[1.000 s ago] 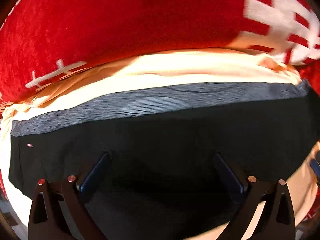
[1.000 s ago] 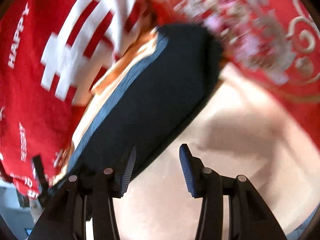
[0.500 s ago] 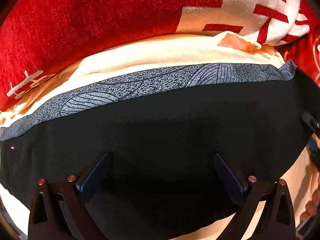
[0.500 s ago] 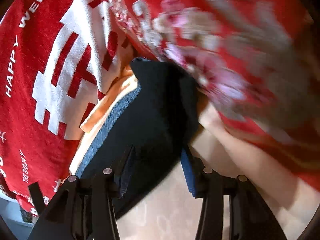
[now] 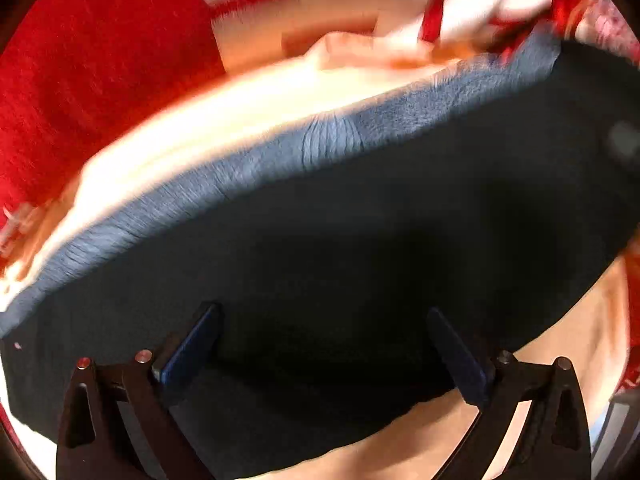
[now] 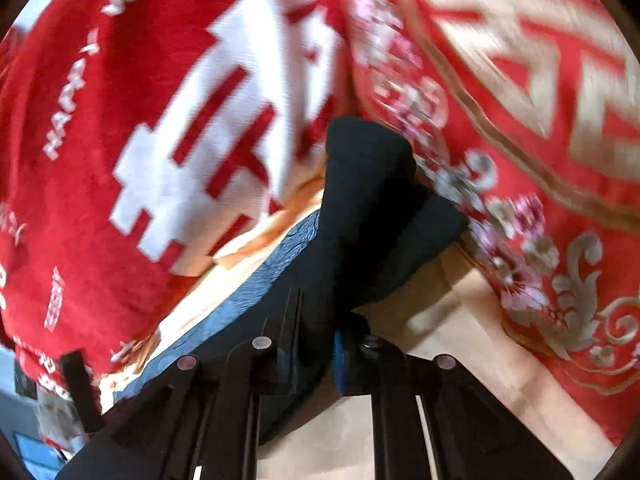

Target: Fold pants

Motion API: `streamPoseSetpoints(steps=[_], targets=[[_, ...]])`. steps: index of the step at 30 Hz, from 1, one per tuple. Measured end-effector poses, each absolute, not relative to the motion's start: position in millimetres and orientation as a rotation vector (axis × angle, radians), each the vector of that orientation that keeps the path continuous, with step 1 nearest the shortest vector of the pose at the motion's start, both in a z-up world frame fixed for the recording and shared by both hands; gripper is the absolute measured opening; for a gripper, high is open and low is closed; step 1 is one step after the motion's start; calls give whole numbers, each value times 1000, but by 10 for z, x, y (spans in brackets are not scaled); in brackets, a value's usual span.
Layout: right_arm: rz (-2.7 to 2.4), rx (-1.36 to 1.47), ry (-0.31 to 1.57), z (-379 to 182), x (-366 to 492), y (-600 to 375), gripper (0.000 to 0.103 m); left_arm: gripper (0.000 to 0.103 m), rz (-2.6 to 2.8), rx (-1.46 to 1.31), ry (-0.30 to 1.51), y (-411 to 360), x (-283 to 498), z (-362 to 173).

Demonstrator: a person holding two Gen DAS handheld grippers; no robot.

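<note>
Red wedding blankets (image 6: 120,140) with white characters cover the bedding all round, and a pale peach sheet (image 5: 248,120) lies under the dark pants (image 5: 400,240), which I take as my landmark. Nearest me, my right gripper (image 6: 316,344) has just been closing, and its jaws now pinch the near edge of the pants, the black cloth bunched up between the pads; half a second ago that edge only lay between open fingers. Above the grip a corner of the pants stands up off the sheet in a dark hump, against the flowered red quilt (image 6: 540,240) beyond it. My left gripper (image 5: 324,344) hangs over the middle of the pants with its jaws spread wide and nothing between them; the cloth beneath looks flat. Farther out, the grey-blue patterned waistband (image 5: 320,148) runs along the far edge of the pants, now slanting more across my left view than a second ago. I judge the fold can begin: one corner is secured, and my left tool has yet to take its own hold.
</note>
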State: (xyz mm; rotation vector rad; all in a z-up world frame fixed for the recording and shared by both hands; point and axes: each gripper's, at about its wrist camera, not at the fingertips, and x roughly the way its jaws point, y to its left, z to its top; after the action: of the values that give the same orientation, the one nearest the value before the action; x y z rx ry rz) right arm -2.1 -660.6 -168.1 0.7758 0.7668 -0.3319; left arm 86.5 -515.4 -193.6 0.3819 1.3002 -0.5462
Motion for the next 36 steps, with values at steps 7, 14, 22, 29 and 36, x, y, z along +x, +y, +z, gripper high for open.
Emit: streamPoseSetpoints(steps=[7,14,22,29,36], targets=[[-295,653,792,-1466,138,-6334,14,103,-579,341,1343,-4935,1000,-1819],[-234,437,815,-1118,285,-5787,14,103,-523,248,1313,-4062,1126,-1477],[-116,162,897,-1131,617,-4696,14,103,-290,194,1299,-2498,1395,-1294],[-27,-131,1123,-1923,974,-3452,25,103,-108,162,1351,-1433,1397,-1436],[-28,-292,1171,-1993,752,-2986,49,103,-119,124,1369,-1262,1253,-1485]])
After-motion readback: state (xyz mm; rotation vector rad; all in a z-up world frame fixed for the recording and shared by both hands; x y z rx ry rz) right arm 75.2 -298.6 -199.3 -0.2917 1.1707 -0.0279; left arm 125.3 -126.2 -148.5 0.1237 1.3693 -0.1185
